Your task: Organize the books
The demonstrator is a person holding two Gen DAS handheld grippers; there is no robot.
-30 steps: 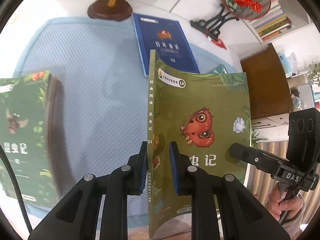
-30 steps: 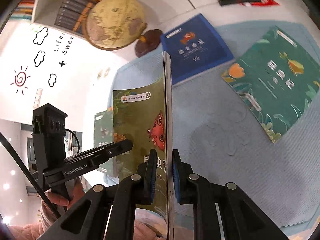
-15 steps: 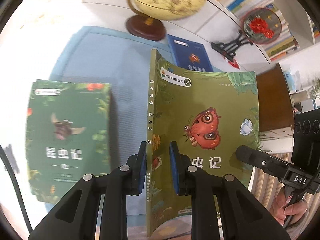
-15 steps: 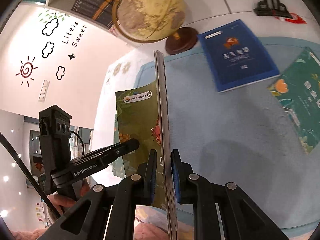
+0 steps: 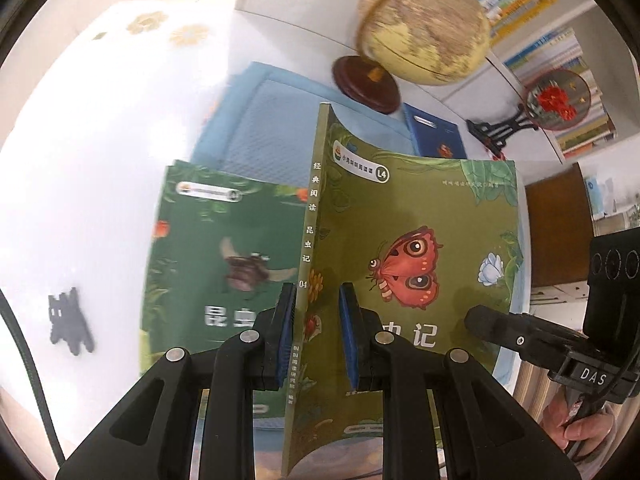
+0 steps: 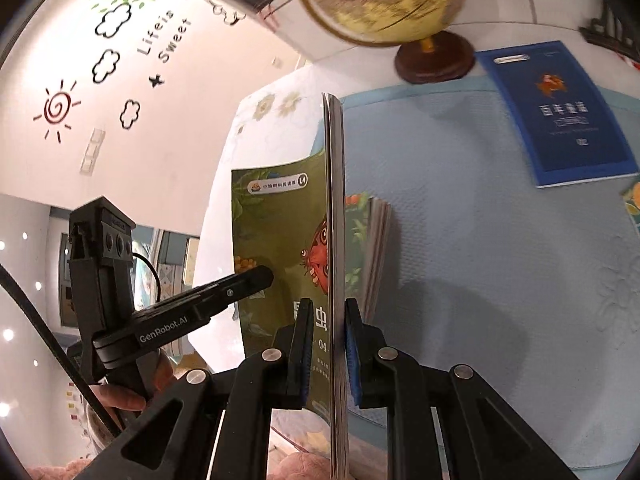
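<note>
Our left gripper [image 5: 316, 332] pinches the spine of the olive moth book [image 5: 416, 264], and our right gripper [image 6: 329, 340] clamps its page edge, holding it above the green beetle book [image 5: 228, 256] at the mat's left. It looks light and floppy; gripping both edges steadies it. A blue mat [image 6: 460, 216] covers the white table [image 5: 100, 152]; a globe [image 5: 424, 32] stands far back.

globe [image 5: 424, 28] motion-blurred, dark-green book [image 5: 224, 264] partly hidden behind butterfly book [image 5: 408, 264], teal book [image 6: 632, 204] cropped by edge
</note>
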